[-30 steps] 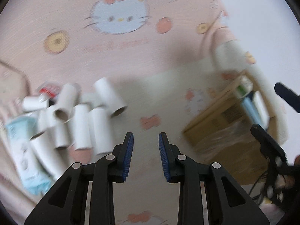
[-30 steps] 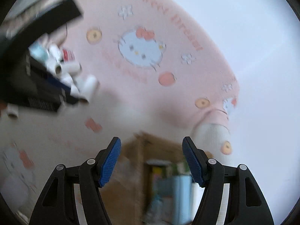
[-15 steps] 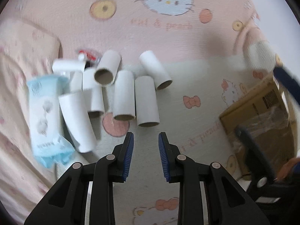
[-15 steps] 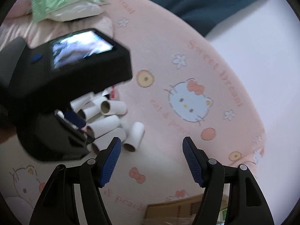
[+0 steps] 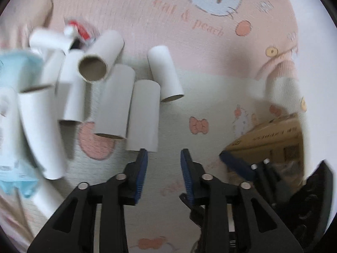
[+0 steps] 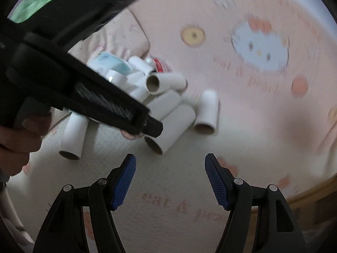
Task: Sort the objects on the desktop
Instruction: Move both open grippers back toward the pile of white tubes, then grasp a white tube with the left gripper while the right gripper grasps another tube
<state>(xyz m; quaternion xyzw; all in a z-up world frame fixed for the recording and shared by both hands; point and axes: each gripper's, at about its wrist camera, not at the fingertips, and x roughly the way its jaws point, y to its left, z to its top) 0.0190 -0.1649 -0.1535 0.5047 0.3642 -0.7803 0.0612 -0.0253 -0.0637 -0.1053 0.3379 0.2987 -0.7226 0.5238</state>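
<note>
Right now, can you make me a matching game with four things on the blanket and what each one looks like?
Things:
1. cardboard tubes
2. tissue pack
3. cardboard box
4. left hand-held gripper

Looks:
A. light blue and soft
B. black with blue pads, open and empty
C. white outside, lying in a heap
D. brown, at the right edge

Pairs: 1-C, 2-A, 3-D, 4-B

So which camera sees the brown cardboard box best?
The left wrist view: the cardboard box shows its printed side at the right, behind the right gripper. The right wrist view catches only a blurry brown edge at the lower right.
</note>
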